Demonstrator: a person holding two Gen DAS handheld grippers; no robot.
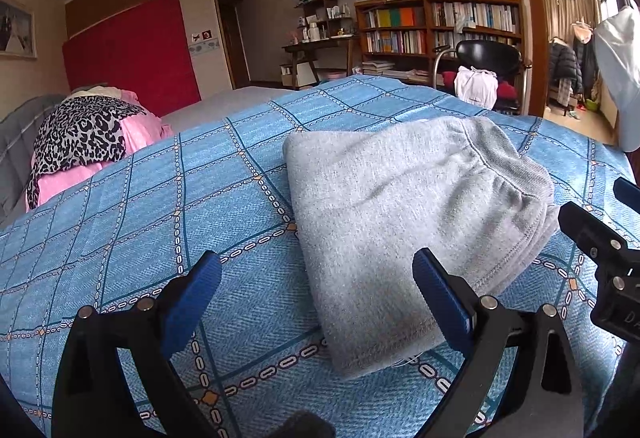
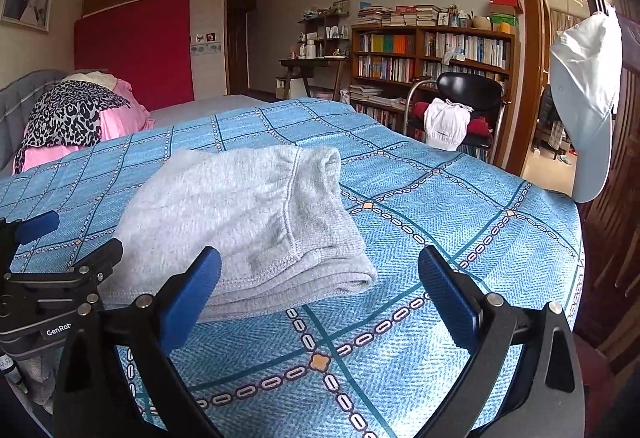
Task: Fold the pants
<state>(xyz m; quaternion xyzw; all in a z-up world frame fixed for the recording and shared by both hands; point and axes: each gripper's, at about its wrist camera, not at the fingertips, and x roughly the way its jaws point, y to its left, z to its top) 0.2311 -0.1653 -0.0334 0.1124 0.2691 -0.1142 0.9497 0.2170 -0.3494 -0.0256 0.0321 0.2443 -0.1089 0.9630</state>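
Observation:
The grey pants [image 1: 404, 218] lie folded in a compact stack on the blue patterned bedspread [image 1: 160, 230], waistband at the far right. My left gripper [image 1: 318, 302] is open and empty, just in front of the stack's near left edge. In the right wrist view the pants [image 2: 240, 222] sit left of centre. My right gripper [image 2: 320, 298] is open and empty, by the stack's near right corner. Each gripper shows at the edge of the other's view: the right one [image 1: 600, 250] and the left one [image 2: 52, 278].
A pile of pink and leopard-print clothes [image 1: 84, 142] lies at the bed's far left. A black chair [image 2: 460, 110] with white clothing stands beyond the bed, before a bookshelf [image 2: 432, 54]. A white cap [image 2: 584, 98] hangs at right. The bedspread's edge [image 2: 560, 238] drops off at right.

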